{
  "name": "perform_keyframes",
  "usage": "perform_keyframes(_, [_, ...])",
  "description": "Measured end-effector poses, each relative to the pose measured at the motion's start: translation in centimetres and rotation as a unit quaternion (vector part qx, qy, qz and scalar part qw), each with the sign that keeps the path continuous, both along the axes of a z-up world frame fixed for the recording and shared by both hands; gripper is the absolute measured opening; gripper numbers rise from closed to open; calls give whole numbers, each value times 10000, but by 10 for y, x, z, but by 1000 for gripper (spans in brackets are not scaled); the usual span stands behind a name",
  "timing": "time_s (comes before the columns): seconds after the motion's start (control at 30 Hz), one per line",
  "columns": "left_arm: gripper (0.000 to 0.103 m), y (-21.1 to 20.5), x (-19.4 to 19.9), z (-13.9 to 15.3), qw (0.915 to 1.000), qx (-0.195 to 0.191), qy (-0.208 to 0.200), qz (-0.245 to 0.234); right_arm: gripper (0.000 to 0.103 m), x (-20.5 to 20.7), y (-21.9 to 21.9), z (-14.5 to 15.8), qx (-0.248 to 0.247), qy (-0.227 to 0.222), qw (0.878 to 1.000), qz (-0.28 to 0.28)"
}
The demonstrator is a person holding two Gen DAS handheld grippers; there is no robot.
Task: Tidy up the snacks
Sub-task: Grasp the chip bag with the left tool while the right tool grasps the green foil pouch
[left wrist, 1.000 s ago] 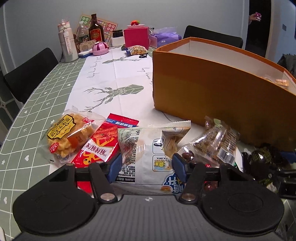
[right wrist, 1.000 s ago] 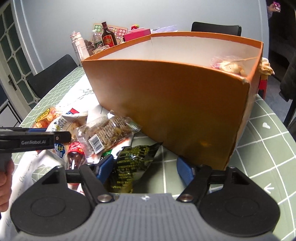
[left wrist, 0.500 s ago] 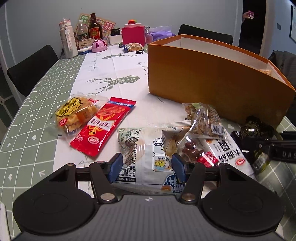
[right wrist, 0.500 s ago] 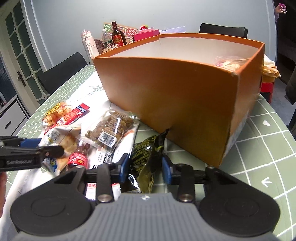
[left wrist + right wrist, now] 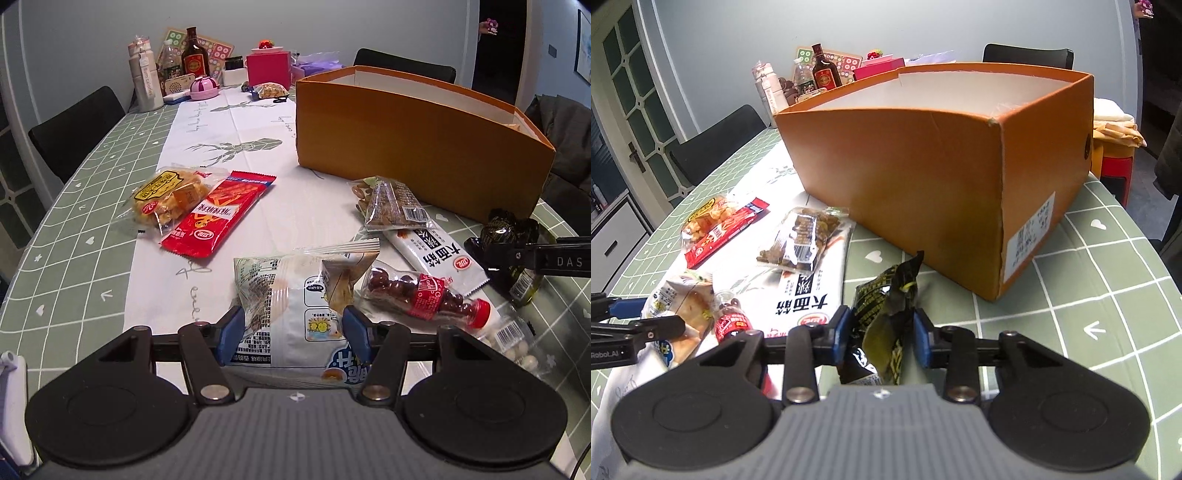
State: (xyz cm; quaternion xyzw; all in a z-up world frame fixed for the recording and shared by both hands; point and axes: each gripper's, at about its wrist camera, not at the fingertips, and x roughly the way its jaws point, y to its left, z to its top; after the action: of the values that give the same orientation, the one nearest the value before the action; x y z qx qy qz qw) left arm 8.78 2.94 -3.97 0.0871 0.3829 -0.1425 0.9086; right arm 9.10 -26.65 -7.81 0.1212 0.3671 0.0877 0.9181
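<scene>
Black-and-yellow snack packet point(image 5: 882, 317) is pinched between the right gripper point(image 5: 881, 334) jaws, closed on it, crumpled and standing up off the bench point(image 5: 1108, 295), just in front of the near corner of the orange cardboard box point(image 5: 923, 173). Box is open-topped, white inside. Left gripper point(image 5: 293, 334) jaws are spread fairly wide, straddling the white snack bag point(image 5: 291, 299) lying flat on the white runner point(image 5: 229, 122); can't tell if the pads touch it, not clamped. Just right of that bag: small cola-shaped bottle of brown candies point(image 5: 424, 295) on its side, red cap pointing right. Behind it a long white wafer pack point(image 5: 439, 254), with a clear bag of brown nut snacks point(image 5: 395, 203) overlapping its far end. Left side of runner: red snack pack point(image 5: 218, 214) lying over the edge of a clear bag of yellow fried pastry point(image 5: 166, 195). Far end of bench: bottles point(image 5: 194, 55), pink box point(image 5: 267, 68), white tumbler point(image 5: 144, 79).
</scene>
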Motion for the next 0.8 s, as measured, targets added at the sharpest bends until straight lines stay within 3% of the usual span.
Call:
perform_keyframes(0.2, [75, 3, -4, 3, 9999, -66, -130, 89, 38, -5, -1, 1, -46, -17, 10000, 8])
perform_keyframes(0.27, [81, 4, -1, 2, 9998, -113, -127, 141, 42, -5, -1, 1, -55, -4, 10000, -16])
perform_keyframes(0.43, [82, 1, 5, -5, 9997, -31, -81, 224, 56, -2, 0, 2, -231, -49, 9997, -89])
perform_keyframes(0.8, [85, 6, 17, -14, 9981, -355, 67, 509, 58, 10, 5, -1, -326, -40, 9995, -24])
